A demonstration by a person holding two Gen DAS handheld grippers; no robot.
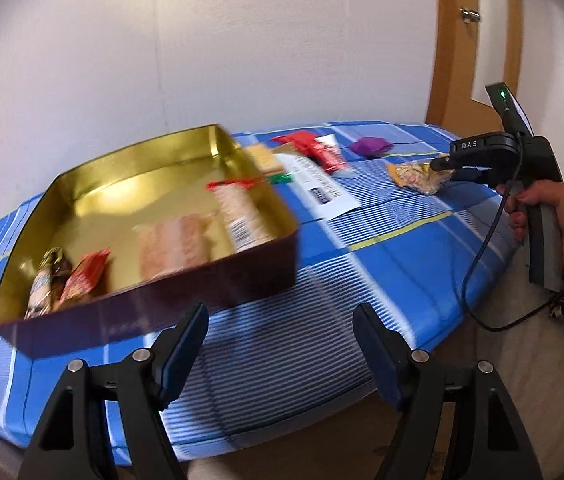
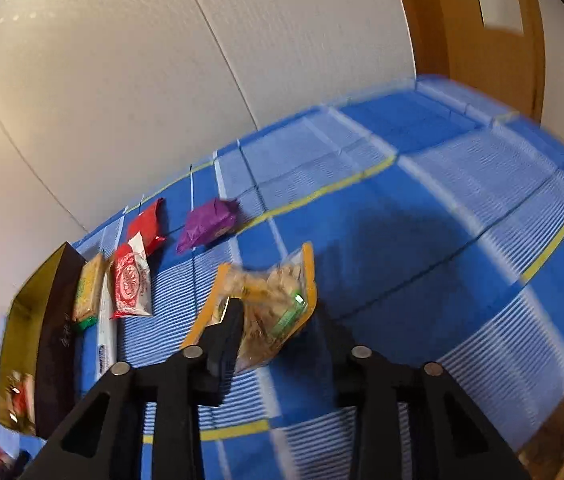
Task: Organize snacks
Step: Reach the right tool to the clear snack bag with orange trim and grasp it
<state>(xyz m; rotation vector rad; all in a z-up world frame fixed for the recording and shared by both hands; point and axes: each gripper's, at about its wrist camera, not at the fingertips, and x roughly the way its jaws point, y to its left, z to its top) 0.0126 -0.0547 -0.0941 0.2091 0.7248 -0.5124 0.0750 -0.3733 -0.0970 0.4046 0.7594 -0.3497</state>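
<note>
Right wrist view: my right gripper (image 2: 277, 312) jaws spread wide either side of clear orange-edged bag of crackers (image 2: 269, 304) on blue checked desk cloth (image 2: 422, 240), not closed on it. Purple packet (image 2: 207, 224) and red packets (image 2: 131, 280) lie further left. Left gripper (image 1: 282, 336) jaws apart, empty, hovering near gold-lined dark rectangular tin (image 1: 153, 304) holding several wrapped snacks.

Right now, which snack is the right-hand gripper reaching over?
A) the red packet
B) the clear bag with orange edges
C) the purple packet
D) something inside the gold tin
B: the right gripper has its open fingers either side of the clear orange-edged bag, while the purple packet lies farther off.
</note>
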